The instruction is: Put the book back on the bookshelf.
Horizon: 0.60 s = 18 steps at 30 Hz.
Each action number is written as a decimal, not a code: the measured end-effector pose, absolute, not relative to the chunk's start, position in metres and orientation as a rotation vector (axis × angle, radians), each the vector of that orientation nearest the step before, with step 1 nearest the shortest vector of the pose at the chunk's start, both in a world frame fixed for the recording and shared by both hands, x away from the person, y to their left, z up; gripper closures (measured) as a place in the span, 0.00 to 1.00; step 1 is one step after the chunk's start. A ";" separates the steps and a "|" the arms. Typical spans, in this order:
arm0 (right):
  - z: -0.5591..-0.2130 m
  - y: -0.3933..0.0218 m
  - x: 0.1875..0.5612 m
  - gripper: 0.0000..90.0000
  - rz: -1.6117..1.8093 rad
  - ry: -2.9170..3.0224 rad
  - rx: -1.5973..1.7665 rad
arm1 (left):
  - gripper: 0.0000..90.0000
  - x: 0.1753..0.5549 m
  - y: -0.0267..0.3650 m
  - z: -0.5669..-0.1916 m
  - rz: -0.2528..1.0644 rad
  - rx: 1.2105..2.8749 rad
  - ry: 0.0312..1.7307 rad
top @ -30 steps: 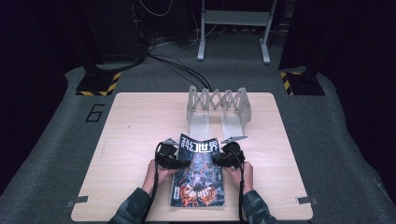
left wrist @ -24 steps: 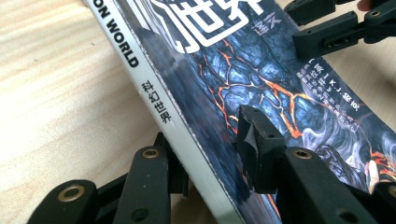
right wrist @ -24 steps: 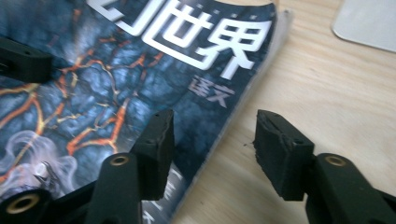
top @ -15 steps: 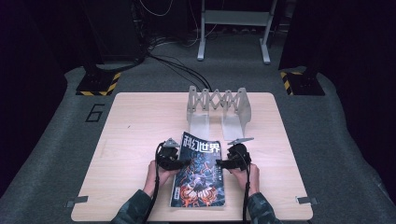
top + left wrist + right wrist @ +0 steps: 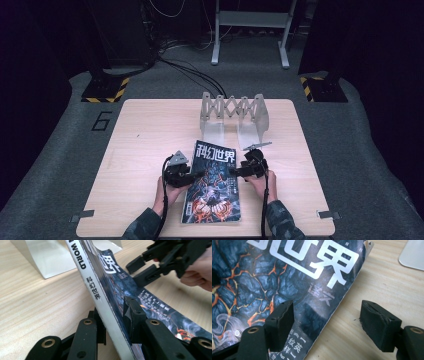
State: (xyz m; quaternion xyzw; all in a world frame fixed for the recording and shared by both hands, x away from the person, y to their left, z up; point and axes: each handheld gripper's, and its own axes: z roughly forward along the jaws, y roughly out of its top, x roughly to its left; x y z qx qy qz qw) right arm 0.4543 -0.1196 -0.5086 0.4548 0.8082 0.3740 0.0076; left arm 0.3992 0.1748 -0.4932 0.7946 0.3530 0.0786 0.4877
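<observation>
The left gripper (image 5: 113,322) is clamped on the magazine's (image 5: 212,182) white spine, lifting that edge off the table (image 5: 145,135). Across the cover, the right gripper (image 5: 329,322) stands wide open, one jaw over the magazine's far edge, the other over bare wood. Beyond both, a grey folding rack (image 5: 232,112) stands on the table.

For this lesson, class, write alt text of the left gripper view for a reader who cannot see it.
The left claw is clamped on the white spine edge of a magazine, lifting that edge off the wooden table. Beyond the dark, lava-patterned cover, the right claw is held by a hand, and a white stand sits behind.
</observation>
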 end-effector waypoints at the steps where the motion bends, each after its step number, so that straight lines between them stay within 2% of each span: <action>1: -0.509 -0.119 0.456 0.30 1.184 2.536 1.425 | 0.82 0.398 0.176 -0.492 0.198 1.933 0.843; 13: -0.512 -0.114 0.471 0.28 1.286 2.611 1.384 | 0.82 0.392 0.180 -0.490 0.203 1.910 0.768; 18: -0.509 -0.113 0.475 0.32 1.357 2.611 1.362 | 0.82 0.390 0.180 -0.488 0.194 1.905 0.757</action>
